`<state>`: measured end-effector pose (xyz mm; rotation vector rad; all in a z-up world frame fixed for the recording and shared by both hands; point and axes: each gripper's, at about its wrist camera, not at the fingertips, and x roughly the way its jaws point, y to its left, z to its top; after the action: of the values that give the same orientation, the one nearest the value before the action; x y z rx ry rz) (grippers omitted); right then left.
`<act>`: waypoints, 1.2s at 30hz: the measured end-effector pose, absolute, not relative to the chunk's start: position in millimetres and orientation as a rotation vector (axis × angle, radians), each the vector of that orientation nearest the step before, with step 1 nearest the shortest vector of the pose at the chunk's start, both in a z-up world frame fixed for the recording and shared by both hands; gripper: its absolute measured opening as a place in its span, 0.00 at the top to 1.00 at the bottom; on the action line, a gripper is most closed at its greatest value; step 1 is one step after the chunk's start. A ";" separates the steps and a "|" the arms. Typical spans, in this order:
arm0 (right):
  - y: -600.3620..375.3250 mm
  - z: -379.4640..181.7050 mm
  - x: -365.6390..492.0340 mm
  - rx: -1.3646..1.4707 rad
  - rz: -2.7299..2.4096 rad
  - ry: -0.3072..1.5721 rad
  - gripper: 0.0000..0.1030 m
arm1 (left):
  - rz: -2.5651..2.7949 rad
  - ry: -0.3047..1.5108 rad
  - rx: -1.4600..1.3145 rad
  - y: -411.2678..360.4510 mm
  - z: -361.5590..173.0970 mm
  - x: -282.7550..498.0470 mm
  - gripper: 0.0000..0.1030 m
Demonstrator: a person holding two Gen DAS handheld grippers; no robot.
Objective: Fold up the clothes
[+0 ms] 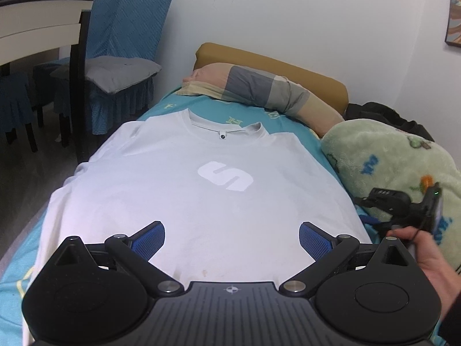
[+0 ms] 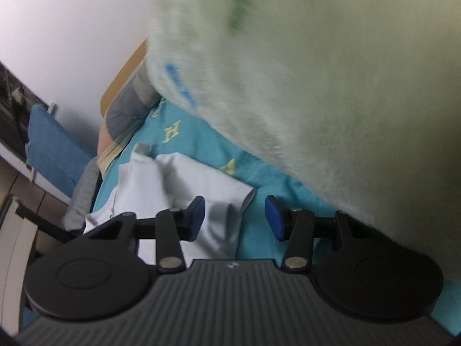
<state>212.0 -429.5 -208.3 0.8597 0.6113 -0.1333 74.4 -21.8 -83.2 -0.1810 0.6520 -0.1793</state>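
A white T-shirt [image 1: 173, 173] with a pale S logo lies spread flat, front up, on the turquoise bed sheet [image 1: 247, 118], collar towards the pillow. My left gripper [image 1: 232, 230] hovers over the shirt's lower hem, jaws open wide with nothing between them. At the shirt's right edge a hand [image 1: 426, 253] holds my right gripper [image 1: 371, 199]. In the blurred right wrist view, my right gripper [image 2: 234, 210] is low over the shirt's sleeve [image 2: 201, 178]. Its blue pads stand apart, with the sleeve's end below the gap and no pad pressing on cloth.
A bulky pale green fleece blanket [image 1: 389, 158] crowds the bed's right side and fills much of the right wrist view [image 2: 317, 86]. A patchwork pillow [image 1: 259, 86] lies at the brown headboard. A blue-covered chair [image 1: 121, 57] and a table [image 1: 37, 23] stand to the left.
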 end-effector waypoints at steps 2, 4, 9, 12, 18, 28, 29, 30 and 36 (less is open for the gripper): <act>-430.0 -216.4 222.1 0.861 -0.145 0.612 0.62 | -0.184 0.655 -0.182 -22.6 -85.1 78.7 0.02; -425.1 -217.2 231.4 0.813 -0.126 0.588 0.62 | -0.188 0.661 -0.188 -23.1 -87.2 82.6 0.02; -411.7 -206.4 252.8 0.697 -0.049 0.579 0.91 | -0.185 0.671 -0.210 -21.1 -90.4 90.7 0.02; -402.4 -182.2 258.0 0.574 -0.046 0.531 0.93 | -0.179 0.669 -0.229 -18.5 -89.6 95.4 0.02; -395.5 -100.2 268.3 0.288 -0.111 0.399 0.94 | -0.176 0.648 -0.257 -14.3 -84.9 98.7 0.02; -429.8 -74.1 255.4 0.405 -0.107 0.413 0.35 | -0.191 0.630 -0.254 -17.3 -82.1 96.4 0.02; -425.2 -76.4 246.0 0.420 -0.090 0.399 0.33 | -0.193 0.627 -0.256 -16.8 -81.2 94.8 0.02; -418.8 -80.2 236.6 0.437 -0.088 0.388 0.27 | -0.193 0.625 -0.259 -16.1 -80.3 92.9 0.02; -408.7 -147.4 203.2 0.691 -0.135 0.515 0.21 | -0.176 0.631 -0.285 -8.8 -77.4 85.1 0.02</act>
<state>203.2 -408.7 -147.4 0.6914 0.5151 -0.1350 85.1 -8.8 -77.4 -0.2853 0.6310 -0.1764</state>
